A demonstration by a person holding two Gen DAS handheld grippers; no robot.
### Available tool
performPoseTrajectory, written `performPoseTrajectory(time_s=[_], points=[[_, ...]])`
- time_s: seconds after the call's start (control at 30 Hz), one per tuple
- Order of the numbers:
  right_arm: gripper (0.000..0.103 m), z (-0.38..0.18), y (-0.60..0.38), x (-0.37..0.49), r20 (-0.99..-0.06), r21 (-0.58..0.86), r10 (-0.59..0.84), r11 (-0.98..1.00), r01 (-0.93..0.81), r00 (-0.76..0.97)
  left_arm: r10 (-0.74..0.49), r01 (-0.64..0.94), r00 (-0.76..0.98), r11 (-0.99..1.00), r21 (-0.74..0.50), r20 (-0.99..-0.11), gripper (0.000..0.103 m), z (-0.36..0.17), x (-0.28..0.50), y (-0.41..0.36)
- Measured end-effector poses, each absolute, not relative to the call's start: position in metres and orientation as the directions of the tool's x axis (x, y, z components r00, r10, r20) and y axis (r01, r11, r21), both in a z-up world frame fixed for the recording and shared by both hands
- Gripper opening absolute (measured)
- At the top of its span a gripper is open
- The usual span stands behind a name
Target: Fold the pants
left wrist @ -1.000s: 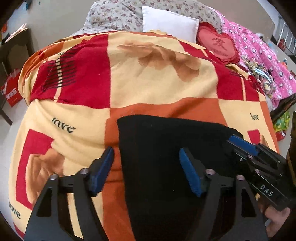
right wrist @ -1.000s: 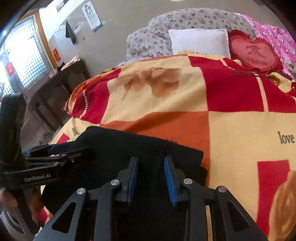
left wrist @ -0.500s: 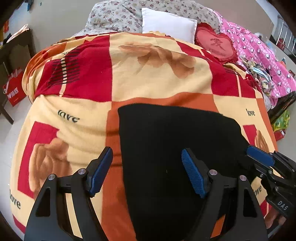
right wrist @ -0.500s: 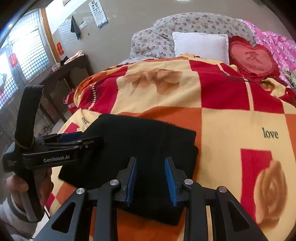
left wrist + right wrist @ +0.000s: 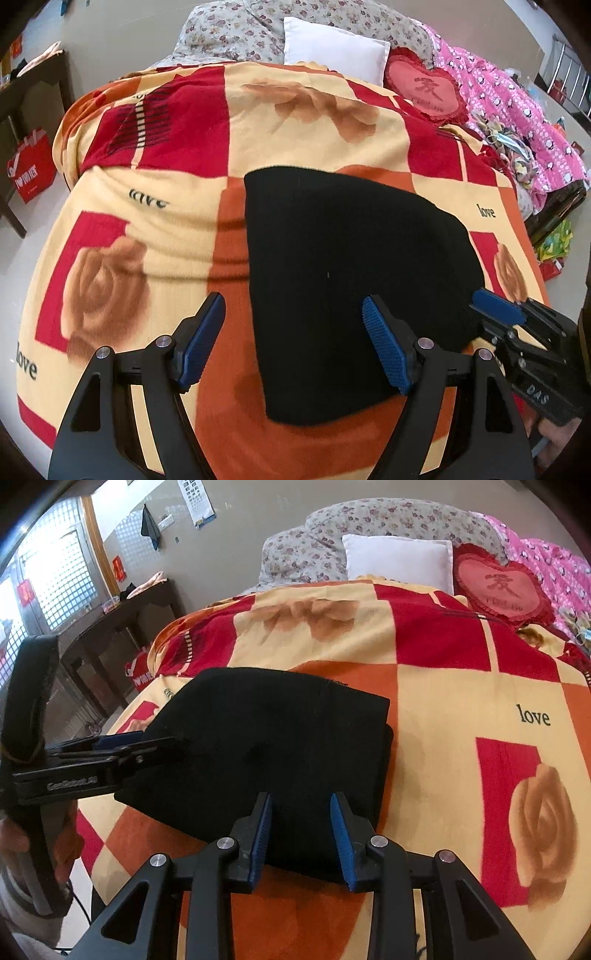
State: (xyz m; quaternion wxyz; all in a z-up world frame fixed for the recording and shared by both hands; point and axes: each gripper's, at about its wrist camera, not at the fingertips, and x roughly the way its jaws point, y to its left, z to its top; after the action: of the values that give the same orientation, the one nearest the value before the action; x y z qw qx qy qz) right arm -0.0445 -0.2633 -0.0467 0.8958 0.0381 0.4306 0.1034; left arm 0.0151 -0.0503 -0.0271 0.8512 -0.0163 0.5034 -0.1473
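Blanket [image 5: 177, 236] shows more around folded pants [image 5: 351, 266]; both tools retreated.

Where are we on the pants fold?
Done: the pants lie on the blanket as a compact, layered black rectangle, stacked edges visible on the right in the right wrist view. In hand: nothing; the left hand-held gripper is wide open, and the right hand-held gripper is open, gripping no fabric. Left: at most a final tidy; it looks essentially finished.

Bright, even daylight — heavy fisheye bending, dark vignetted corners, slight blur
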Motion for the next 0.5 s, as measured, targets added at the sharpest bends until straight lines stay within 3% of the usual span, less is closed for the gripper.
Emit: performPoseTrajectory(time_s=[0.5], points=[[0.036,-0.052,-0.270,-0.046,-0.767,0.184,0.248,0.968,-0.168,0.592,-0.306,0.225,0.399,0.946,-0.232,-0.864,0.078,-0.047,0.004,-0.050]])
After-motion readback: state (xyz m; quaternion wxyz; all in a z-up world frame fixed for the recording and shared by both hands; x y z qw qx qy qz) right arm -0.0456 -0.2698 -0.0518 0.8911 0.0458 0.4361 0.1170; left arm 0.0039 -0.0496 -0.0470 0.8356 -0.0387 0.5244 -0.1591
